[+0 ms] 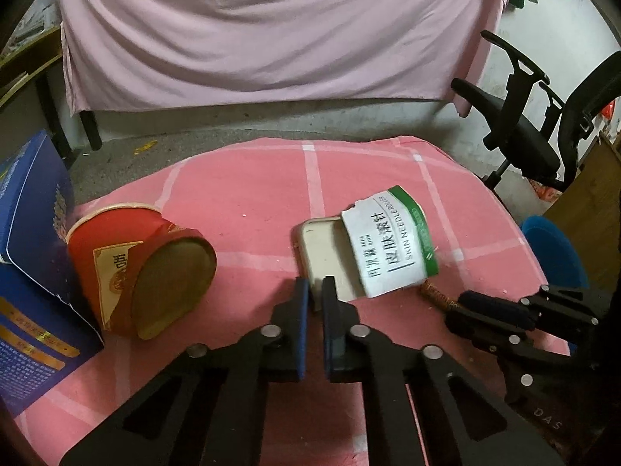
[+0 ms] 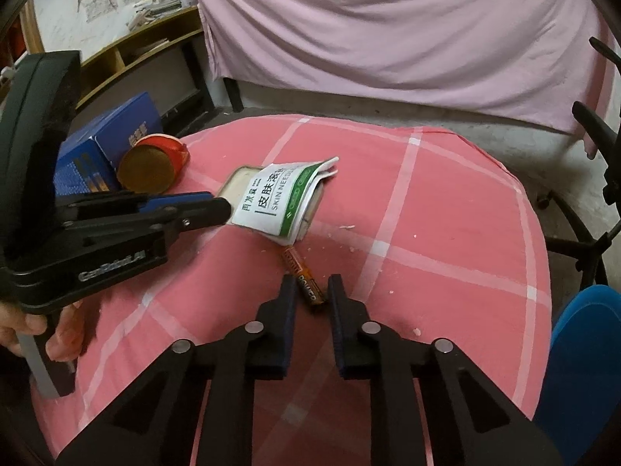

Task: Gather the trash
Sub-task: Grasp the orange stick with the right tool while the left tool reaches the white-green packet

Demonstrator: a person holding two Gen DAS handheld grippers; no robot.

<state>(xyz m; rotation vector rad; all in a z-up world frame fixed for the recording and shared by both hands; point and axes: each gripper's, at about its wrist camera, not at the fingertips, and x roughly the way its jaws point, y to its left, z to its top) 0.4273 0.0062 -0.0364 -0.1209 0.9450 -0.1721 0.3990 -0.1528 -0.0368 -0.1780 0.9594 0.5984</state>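
Note:
A white and green carton (image 1: 392,244) lies on a shallow tin tray (image 1: 324,256) on the pink checked cloth (image 1: 252,194). My left gripper (image 1: 315,291) stands at the tray's near edge, its jaws a narrow gap apart around the rim. In the right wrist view the left gripper (image 2: 221,204) reaches to the carton (image 2: 279,202). An orange tube (image 2: 308,279) lies on the cloth. My right gripper (image 2: 312,287) is open with the tube's near end between its fingertips. The tube's far end shows in the left wrist view (image 1: 436,295) beside the right gripper (image 1: 465,305).
A red paper cup (image 1: 143,268) lies on its side at the left beside a blue box (image 1: 31,256). A blue round object (image 2: 586,349) stands off the cloth's right edge. A black office chair (image 1: 531,124) is at the far right. A pink sheet (image 1: 271,31) hangs behind.

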